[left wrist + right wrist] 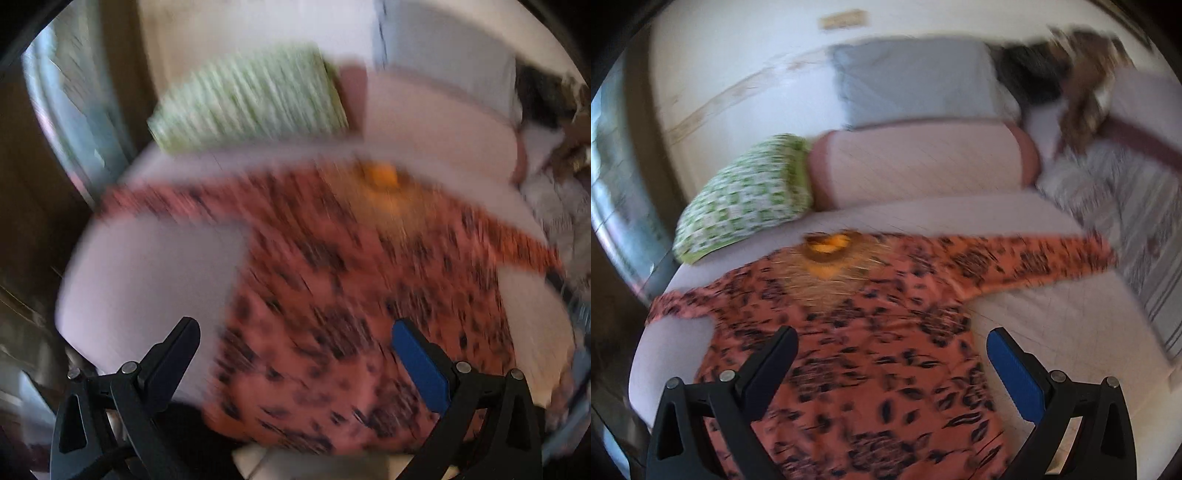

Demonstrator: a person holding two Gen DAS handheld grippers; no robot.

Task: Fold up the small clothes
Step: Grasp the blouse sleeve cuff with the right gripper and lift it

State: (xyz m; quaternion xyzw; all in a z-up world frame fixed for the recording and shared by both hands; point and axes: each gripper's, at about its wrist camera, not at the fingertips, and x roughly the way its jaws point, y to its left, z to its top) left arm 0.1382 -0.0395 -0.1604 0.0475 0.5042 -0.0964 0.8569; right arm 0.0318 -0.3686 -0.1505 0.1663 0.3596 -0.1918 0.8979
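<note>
Orange-pink fabric: a small top (849, 350) printed with dark leaf-like marks lies spread flat on the bed (1052, 325), neckline away from the cameras, both sleeves stretched out sideways.
Neckline: an orange-yellow collar patch (825, 245) marks the far end of the garment.
Sleeves: the one on the right (1034, 262) reaches out toward a striped cloth (1145, 229); the one on the left (676, 306) ends near the bed edge.
Left hand-held gripper (295, 350): jaws wide apart, nothing between them, hovering over the hem side of the top, toward its left border.
Right hand-held gripper (892, 354): jaws wide apart too, empty, above the lower body of the top.
Step in hand: judging by the flat garment and two empty grippers, the first fold is not yet begun; likely a sleeve or a side edge gets taken next.
Doing it well: pinch only the top layer near a sleeve end or hem corner, close fully on the cloth before lifting, lift low, and carry the edge across to the body line so the fold runs straight; use both grippers on matching corners to keep the hem from skewing.
Risk: thin fabric may slip or bunch, or the sheet beneath may get pinched with it.
Behind: a green-and-white checked pillow (746, 199), a pink bolster (916, 162) and a grey pillow (912, 81).
Writing: none readable; both views are motion-blurred.
</note>
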